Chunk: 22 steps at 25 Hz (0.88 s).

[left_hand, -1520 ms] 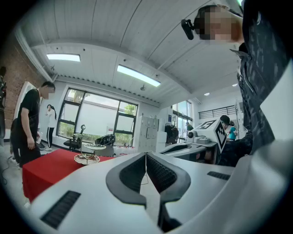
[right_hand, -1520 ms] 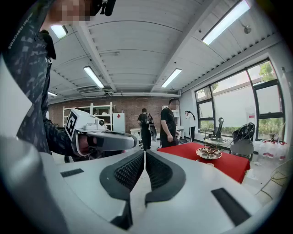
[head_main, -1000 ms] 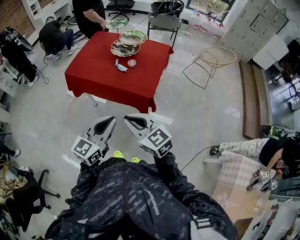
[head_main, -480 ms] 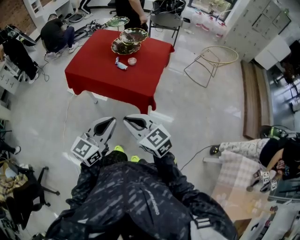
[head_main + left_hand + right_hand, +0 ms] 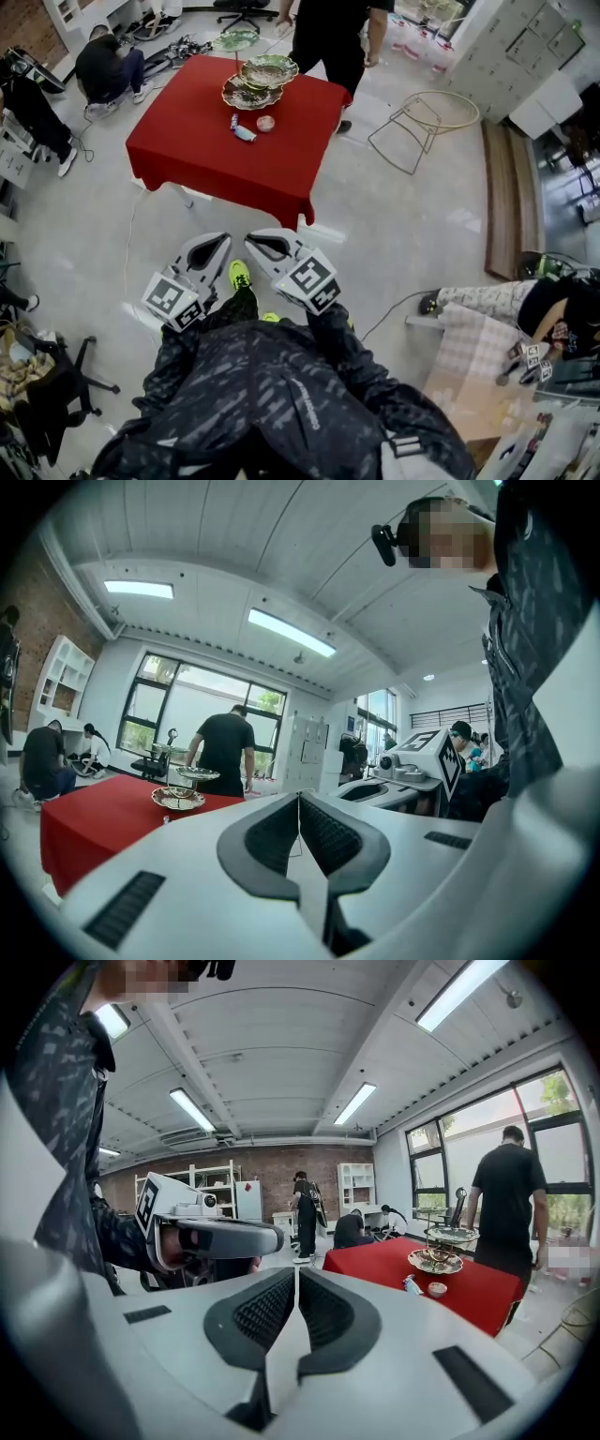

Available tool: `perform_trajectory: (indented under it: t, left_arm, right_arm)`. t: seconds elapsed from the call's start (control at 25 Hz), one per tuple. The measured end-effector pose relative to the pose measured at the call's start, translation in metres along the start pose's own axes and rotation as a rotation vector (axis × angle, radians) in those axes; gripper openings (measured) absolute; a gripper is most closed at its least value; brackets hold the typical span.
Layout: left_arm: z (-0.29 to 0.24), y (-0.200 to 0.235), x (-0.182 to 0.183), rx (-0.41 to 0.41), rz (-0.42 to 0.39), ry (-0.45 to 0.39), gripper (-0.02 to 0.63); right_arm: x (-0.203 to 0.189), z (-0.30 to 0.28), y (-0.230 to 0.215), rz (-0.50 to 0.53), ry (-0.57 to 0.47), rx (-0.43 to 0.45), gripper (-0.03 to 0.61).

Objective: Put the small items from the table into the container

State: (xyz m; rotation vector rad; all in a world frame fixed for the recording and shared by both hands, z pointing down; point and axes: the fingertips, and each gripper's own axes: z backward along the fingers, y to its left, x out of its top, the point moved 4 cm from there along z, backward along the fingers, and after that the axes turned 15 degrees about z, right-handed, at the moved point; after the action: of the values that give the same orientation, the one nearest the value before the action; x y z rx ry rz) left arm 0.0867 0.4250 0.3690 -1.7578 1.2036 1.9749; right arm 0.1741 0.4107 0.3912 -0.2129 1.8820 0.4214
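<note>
Jaws on both sides are pressed flat together, pad on pad, with nothing pinched between them, so the left gripper (image 5: pixel 299 799) and the right gripper (image 5: pixel 295 1271) are both empty as far as I can see. In the head view they sit side by side with the tips nearly meeting, held low in front of the wearer's dark patterned jacket (image 5: pixel 272 394) and aimed at the table. A neon yellow shoe (image 5: pixel 240 274) pokes out on the grey floor right between them. The red-clothed table (image 5: pixel 197 164) is well apart from the grippers, across open floor. On it a small blue-and-white item (image 5: pixel 242 134) lies just beside a small round pink item (image 5: pixel 265 125). Both are near the tiered dish stand (image 5: pixel 255 89) toward the far edge, and I can't tell what either one actually is from here. A person in black (image 5: pixel 333 42) stands at the table's far side, another person (image 5: pixel 111 67) crouches off its left corner, and a wire stool frame (image 5: pixel 424 127) sits on the floor to the right
</note>
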Motion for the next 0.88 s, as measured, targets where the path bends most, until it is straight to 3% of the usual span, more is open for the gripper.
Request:
perform_trajectory:
  t: [0.88]
  left_arm:
    - [-0.059, 0.144, 0.054, -0.073, 0.039, 0.050, 0.012]
  right_arm:
    - [0.001, -0.127, -0.114, -0.006, 0.140, -0.006, 0.025]
